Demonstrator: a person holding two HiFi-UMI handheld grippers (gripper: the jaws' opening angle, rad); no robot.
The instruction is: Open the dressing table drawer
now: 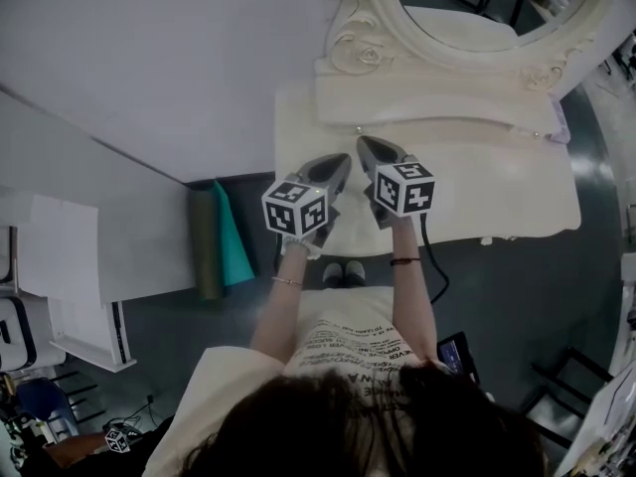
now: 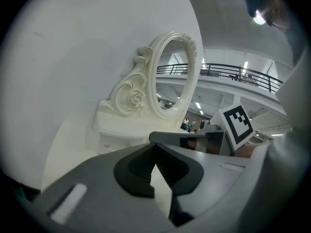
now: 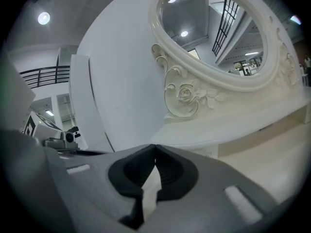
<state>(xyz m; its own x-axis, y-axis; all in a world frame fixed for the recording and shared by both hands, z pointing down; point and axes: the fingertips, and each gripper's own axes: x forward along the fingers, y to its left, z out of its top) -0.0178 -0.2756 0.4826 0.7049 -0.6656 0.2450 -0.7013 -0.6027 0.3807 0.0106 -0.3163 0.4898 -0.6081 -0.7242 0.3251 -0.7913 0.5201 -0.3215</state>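
While both claws hang side by side over the left part of the cream dressing table (image 1: 497,202), its oval mirror (image 1: 497,8) stands at the far edge. Under the mirror the shallow drawer (image 1: 417,117) sits closed, just beyond the tips. Both the left claw (image 1: 345,159) and the right claw (image 1: 364,143) have jaws pressed together on nothing; the drawer knob (image 1: 359,129) lies just past the right claw, apart from it.

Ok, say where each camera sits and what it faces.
Head view: on the head, looking down at the table, both arms, left gripper, right gripper.
Left gripper view: on that gripper, facing the mirror over its shut jaws; right gripper beside.
Right gripper view: likewise, facing the mirror over shut jaws.
Shared: the mirror, in all three.
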